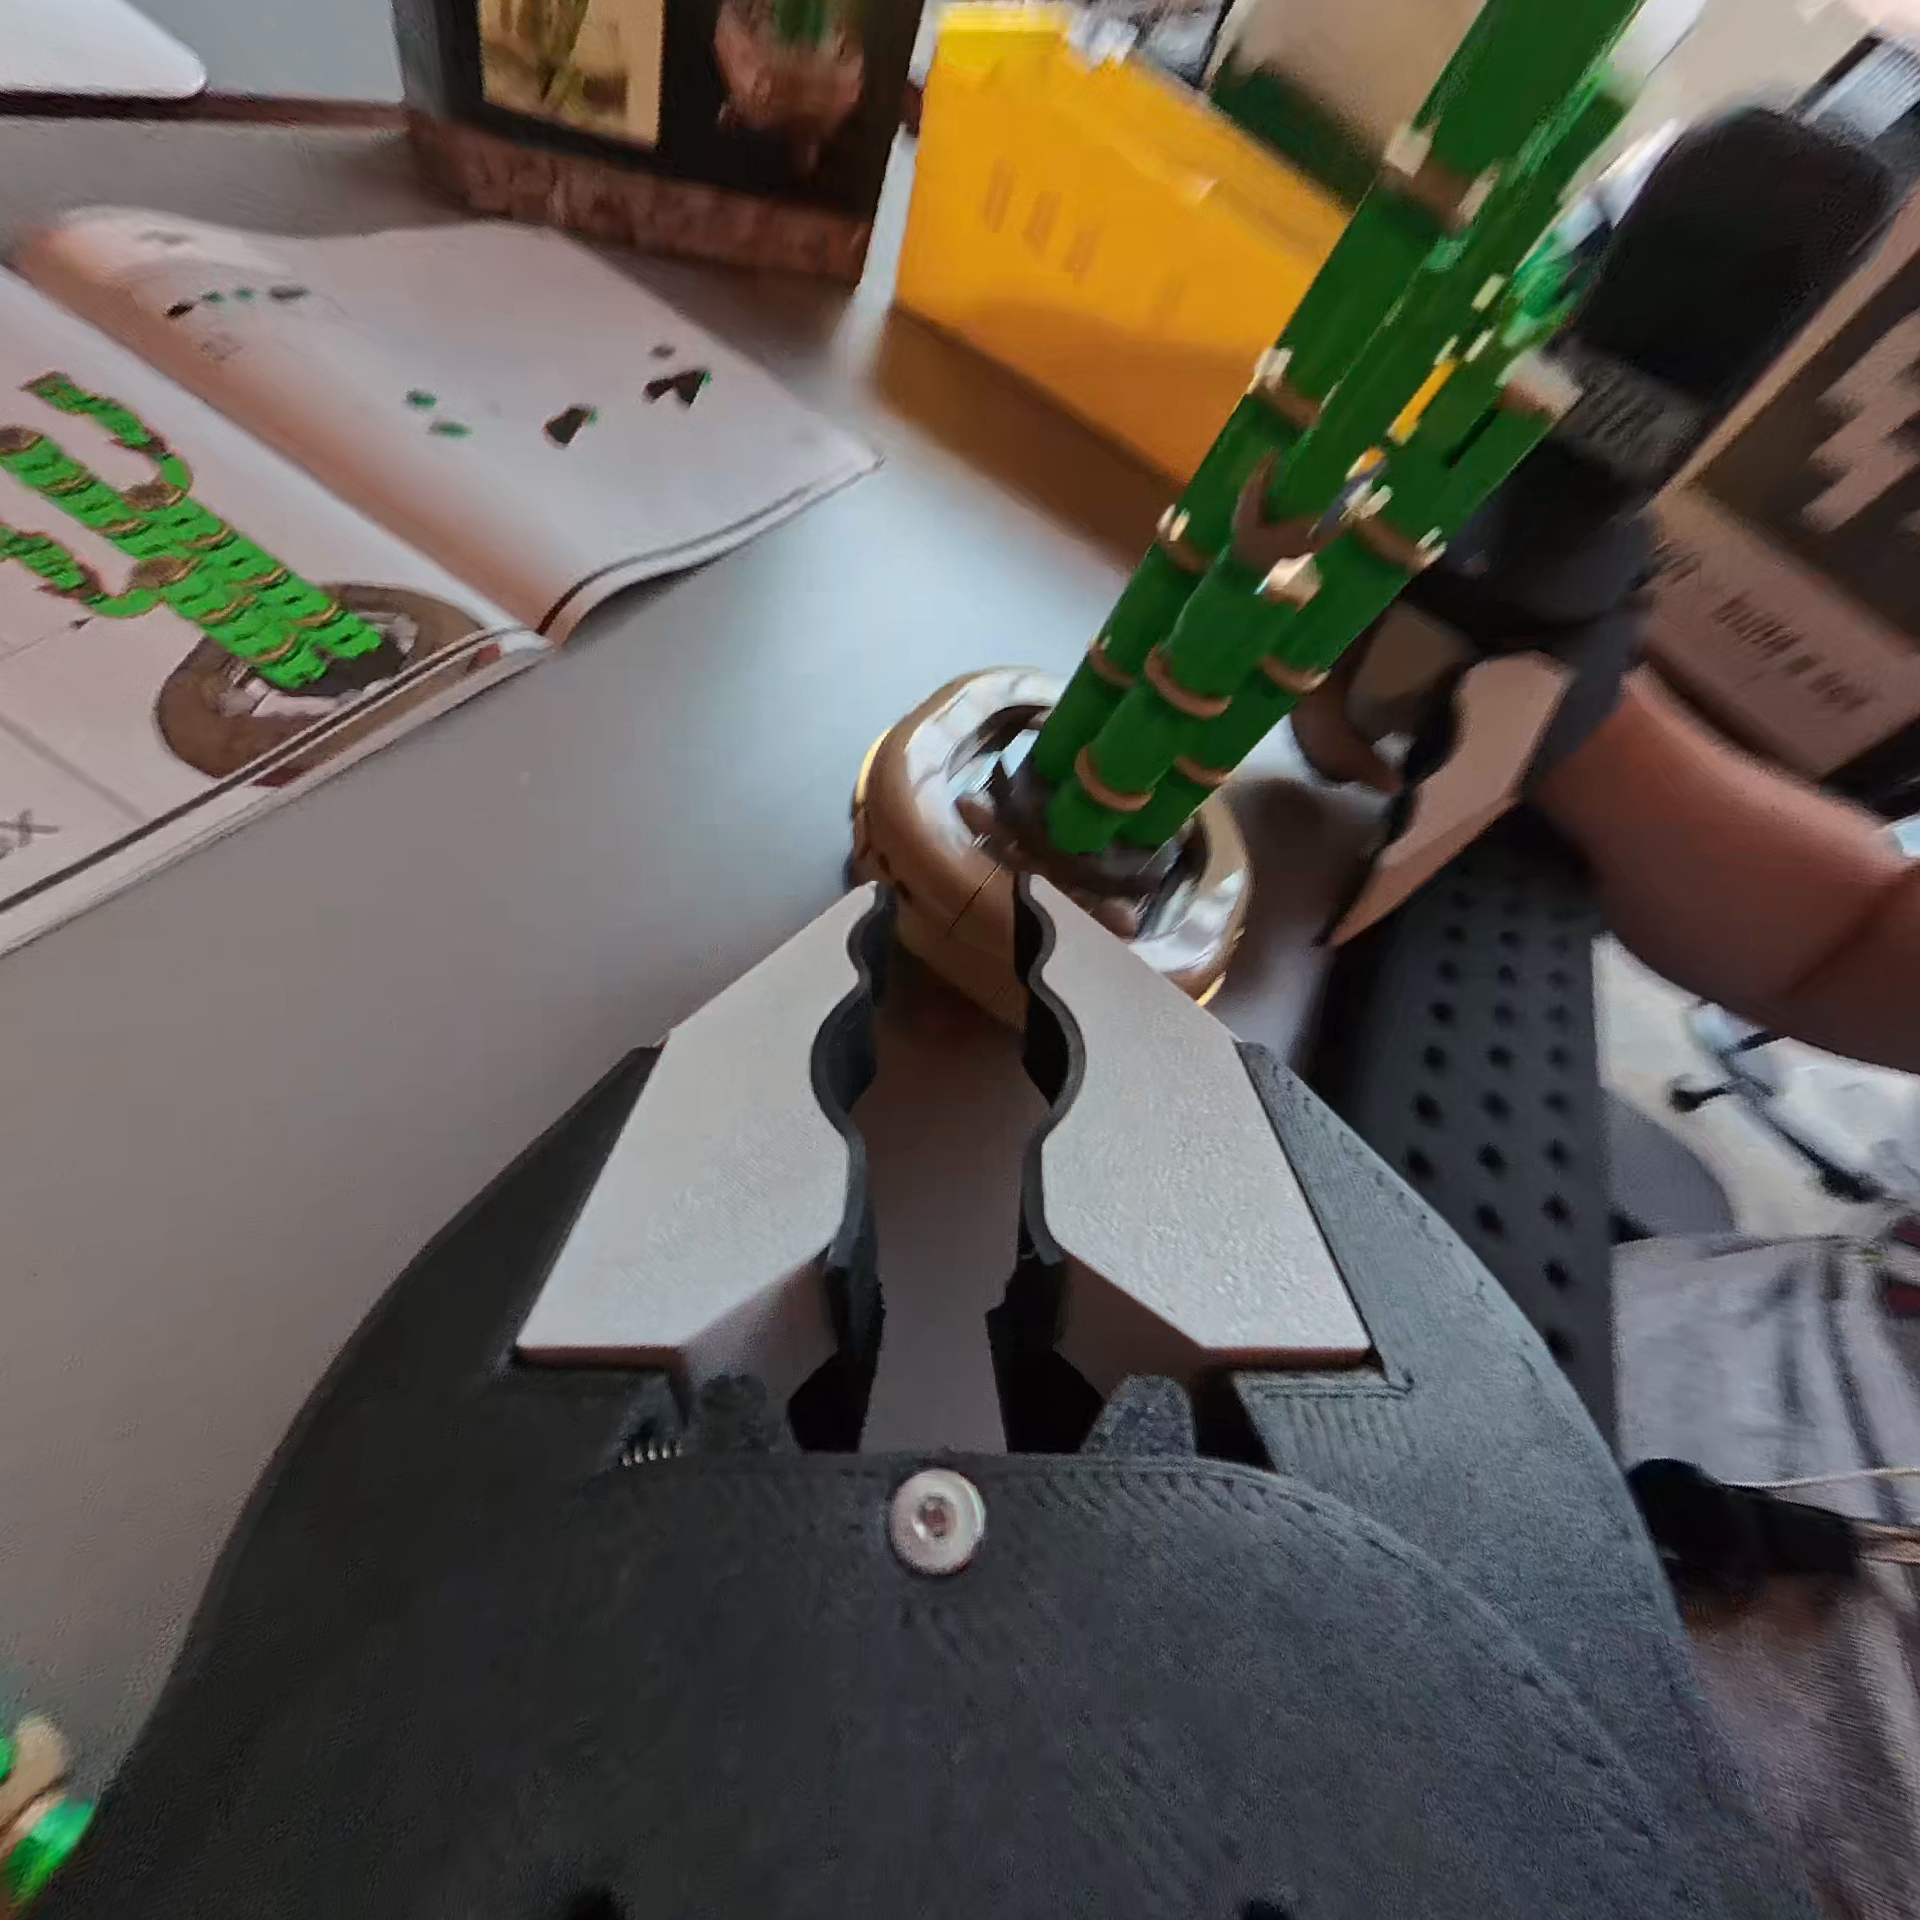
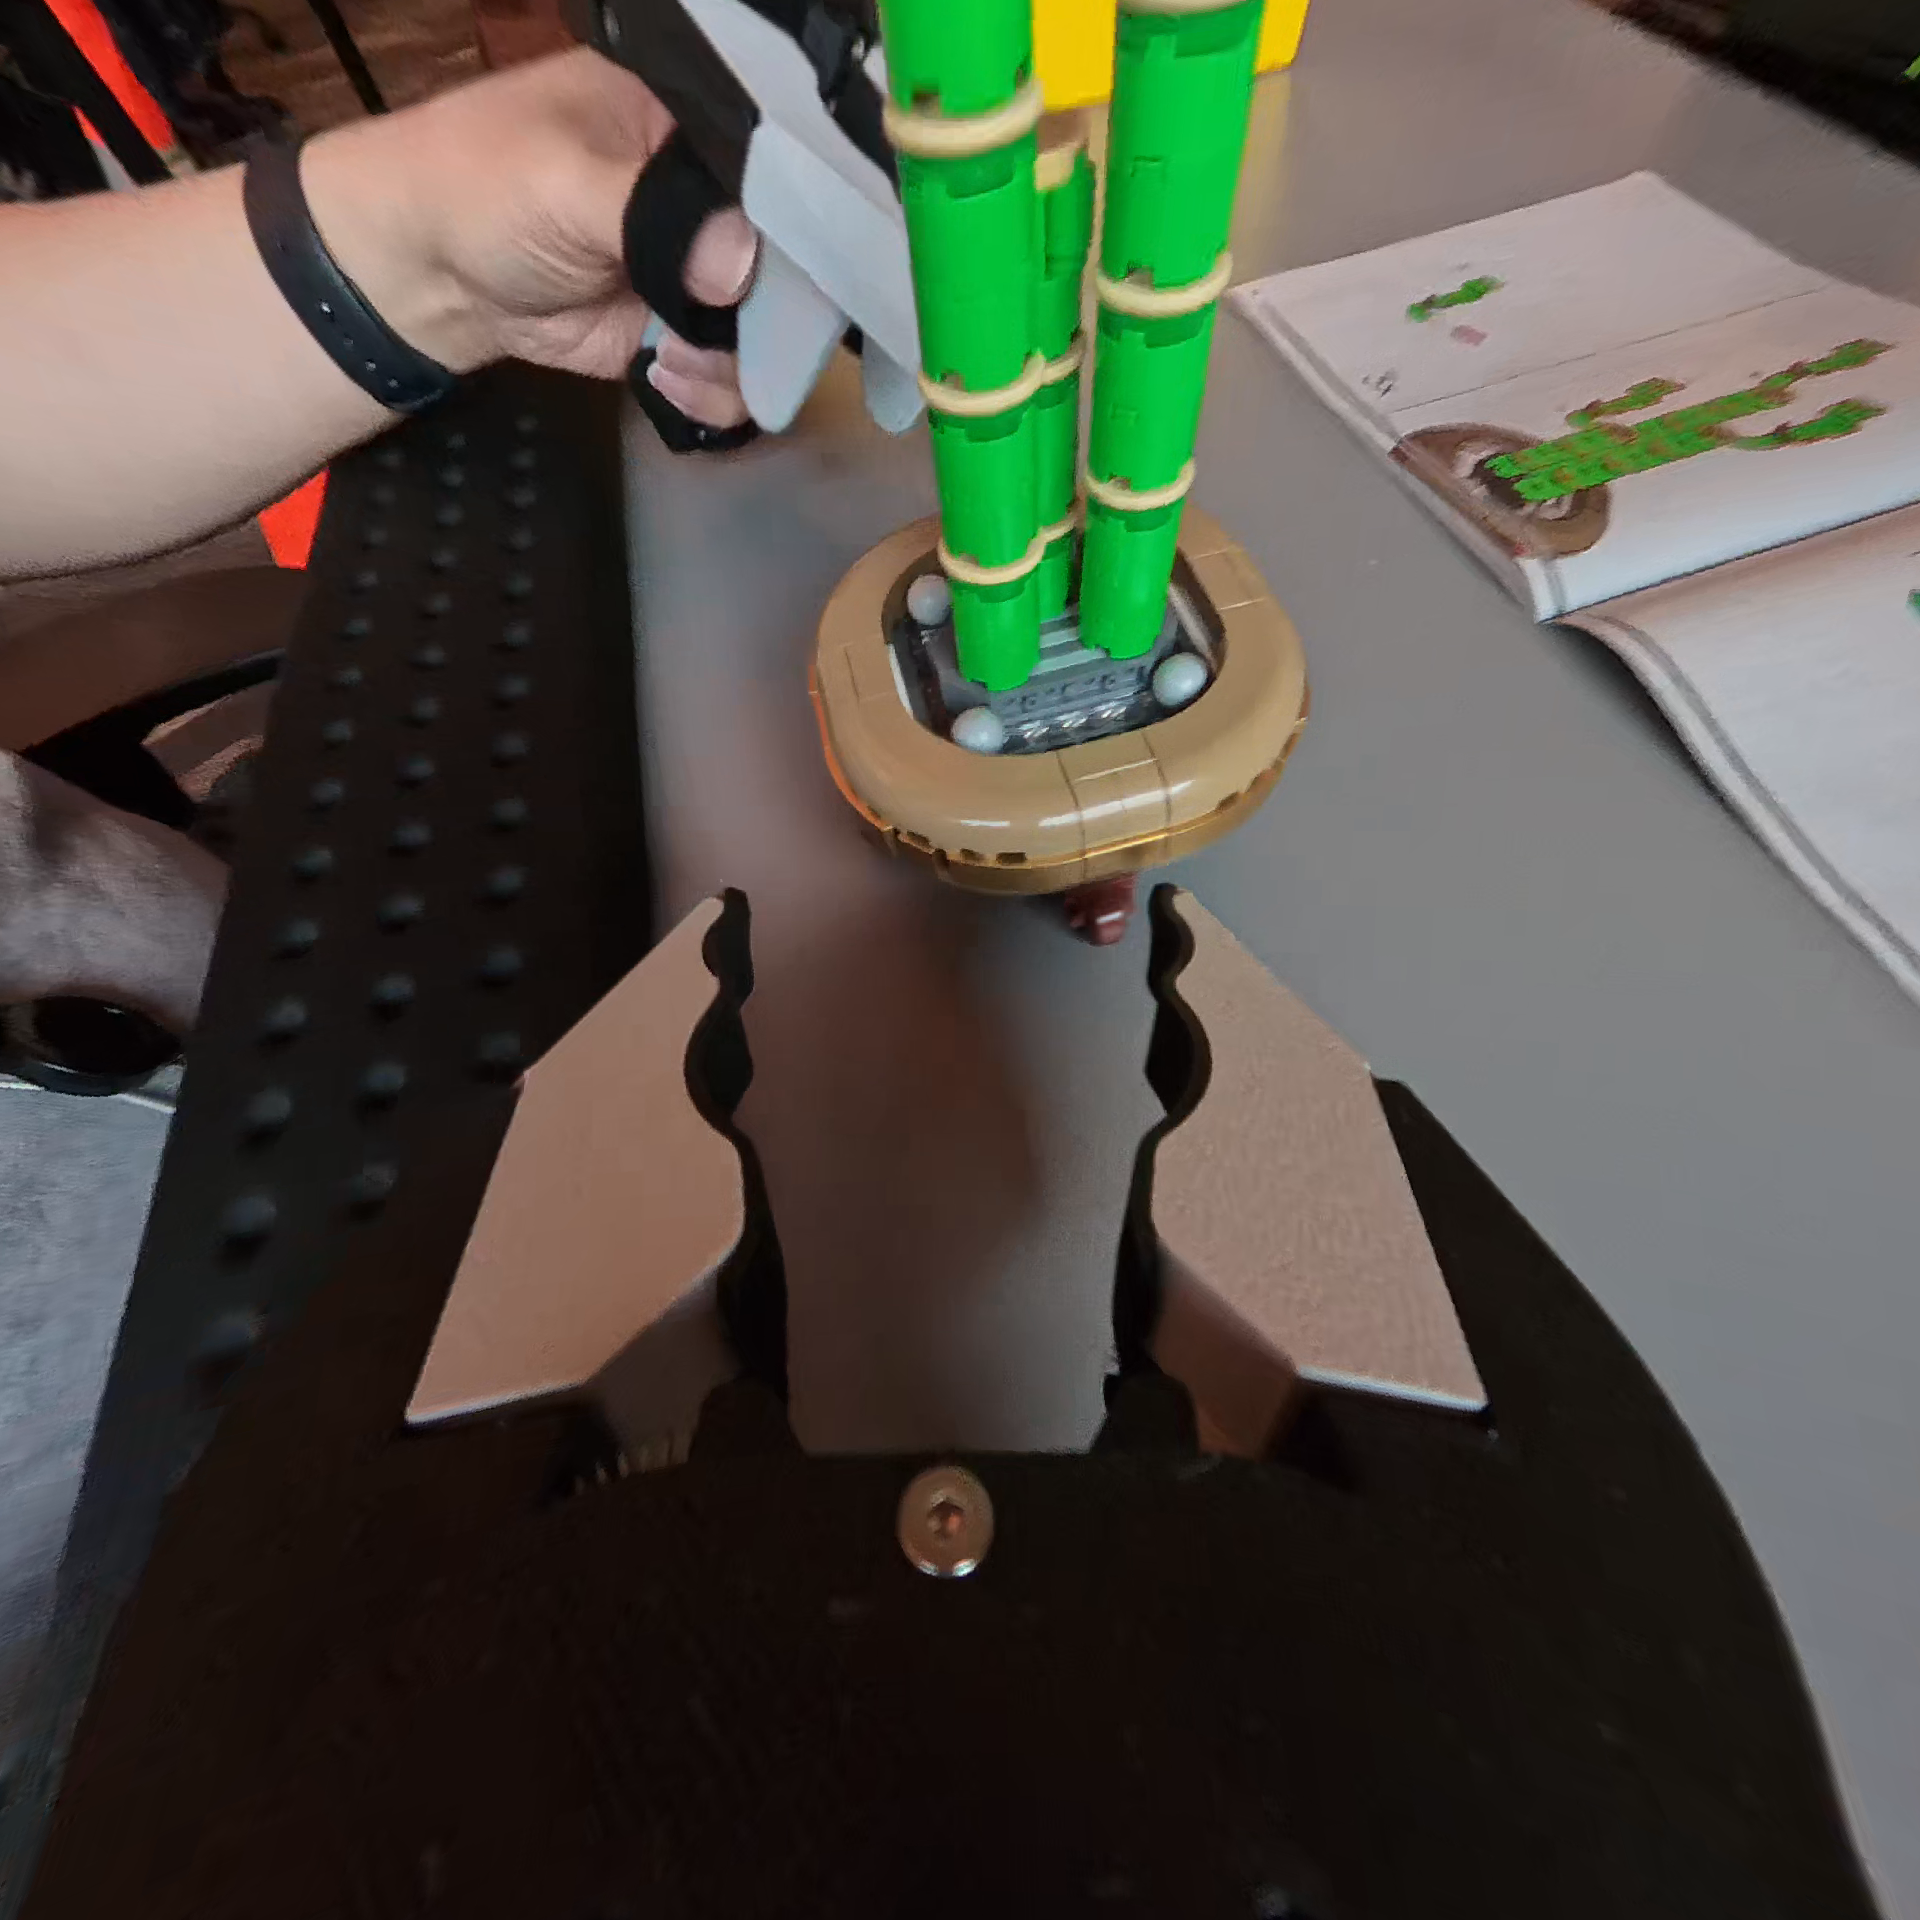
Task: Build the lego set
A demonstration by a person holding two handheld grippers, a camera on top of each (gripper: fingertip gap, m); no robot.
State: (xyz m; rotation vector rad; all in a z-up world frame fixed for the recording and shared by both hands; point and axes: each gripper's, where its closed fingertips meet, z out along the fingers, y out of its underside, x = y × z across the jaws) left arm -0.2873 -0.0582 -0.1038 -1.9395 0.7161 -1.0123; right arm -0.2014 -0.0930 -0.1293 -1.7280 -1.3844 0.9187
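The Lego build is a tan round pot [image 1: 920, 764] with three green bamboo stalks [image 1: 1195, 675] standing in it, on the grey table. My left gripper [image 1: 956, 894] has a narrow gap between its jaws, with its tips at the pot's near side; I see nothing clamped. In the right wrist view the pot [image 2: 1060, 790] and stalks [image 2: 977, 447] stand just beyond my right gripper [image 2: 945, 904], which is wide open and empty. The left gripper [image 2: 842, 426], held by a hand, shows on the far left side of the stalks. The right gripper's finger [image 1: 1455, 790] shows right of the pot.
An open instruction booklet [image 1: 416, 416] lies on the table left of the pot; it also shows in the right wrist view [image 2: 1662, 416]. A yellow box [image 1: 1091, 239] and the set's box [image 1: 644, 104] stand behind. A black perforated chair back [image 2: 416, 779] runs along the table edge. A small green piece [image 1: 42, 1829] lies near me. My hands' fingertips stand some 11 cm from each other. The small green piece [image 1: 42, 1829] lies around 15 cm away from my left fingertips.
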